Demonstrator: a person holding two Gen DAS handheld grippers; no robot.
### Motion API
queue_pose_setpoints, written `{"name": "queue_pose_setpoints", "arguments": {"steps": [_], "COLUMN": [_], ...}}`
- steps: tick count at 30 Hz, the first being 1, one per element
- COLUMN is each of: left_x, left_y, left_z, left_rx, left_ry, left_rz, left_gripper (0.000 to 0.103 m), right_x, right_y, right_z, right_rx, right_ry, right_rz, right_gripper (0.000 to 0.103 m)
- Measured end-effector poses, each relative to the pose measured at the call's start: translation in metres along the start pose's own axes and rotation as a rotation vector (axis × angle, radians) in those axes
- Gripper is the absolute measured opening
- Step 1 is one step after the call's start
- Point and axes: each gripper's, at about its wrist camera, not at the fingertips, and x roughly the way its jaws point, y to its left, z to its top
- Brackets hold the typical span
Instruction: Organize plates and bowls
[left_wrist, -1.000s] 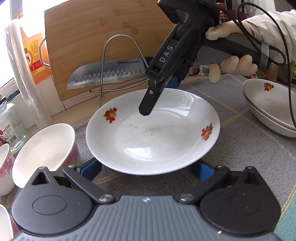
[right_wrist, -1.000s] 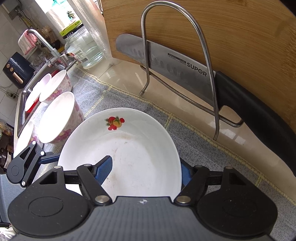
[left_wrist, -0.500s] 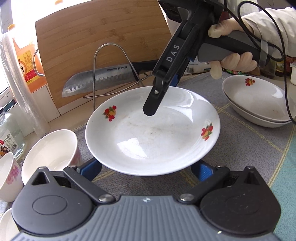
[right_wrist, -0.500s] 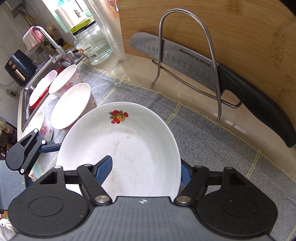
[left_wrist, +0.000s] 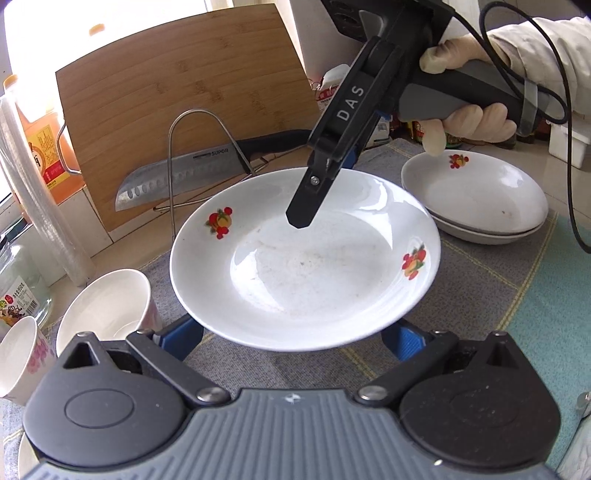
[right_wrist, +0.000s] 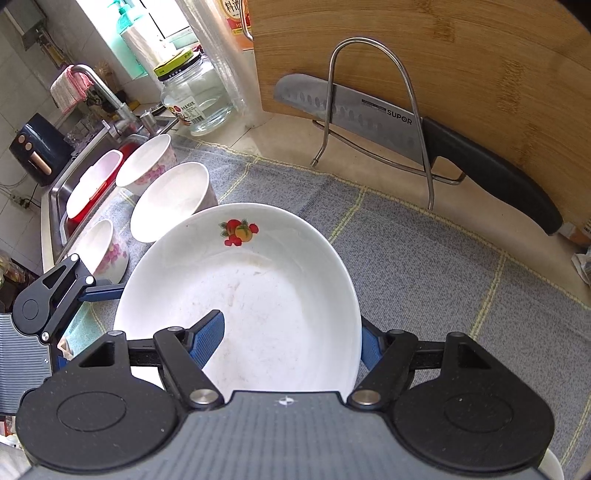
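A white plate (left_wrist: 306, 273) with fruit decals hangs tilted above the grey mat (left_wrist: 480, 288). My right gripper (left_wrist: 325, 192) comes down on its far rim and is shut on it, one finger inside the plate and the other behind the rim. In the right wrist view the right gripper (right_wrist: 290, 332) shows one blue pad (right_wrist: 210, 332) on the plate (right_wrist: 258, 280) and the other outside the rim. My left gripper (left_wrist: 291, 334) is open, its blue fingers spread wide under the plate's near edge. Two like plates (left_wrist: 476, 199) sit stacked at the right.
Three floral bowls (right_wrist: 170, 199) stand on the mat near the sink (right_wrist: 59, 195). A bamboo cutting board (left_wrist: 184, 92) leans behind a wire rack (left_wrist: 195, 155) holding a knife (left_wrist: 177, 173). A glass jar (right_wrist: 195, 99) and an oil bottle (left_wrist: 40, 147) stand at the back.
Both grippers have carried the plate up and to the right. The bowls, board and knife slid left in view, and the stacked plates came nearer. Neither grip has changed.
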Motion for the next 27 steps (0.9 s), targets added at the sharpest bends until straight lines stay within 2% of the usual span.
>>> {"name": "queue_pose_setpoints", "arguments": {"steps": [12, 27], "left_x": [-0.015, 0.001], "left_y": [-0.027, -0.072], "left_z": [0.014, 0.039], "left_rx": [0.089, 0.193], "left_ry": [-0.035, -0.086], "left_rz": [-0.053, -0.223], "left_gripper": [0.102, 0.102], "right_x": [-0.038, -0.096], "right_y": [-0.001, -0.032], "right_z": [-0.038, -0.108], "right_rx": [0.076, 0.224], "right_ry": [-0.072, -0.133], "right_rz": [-0.050, -0.193], "right_gripper": [0.079, 0.079]}}
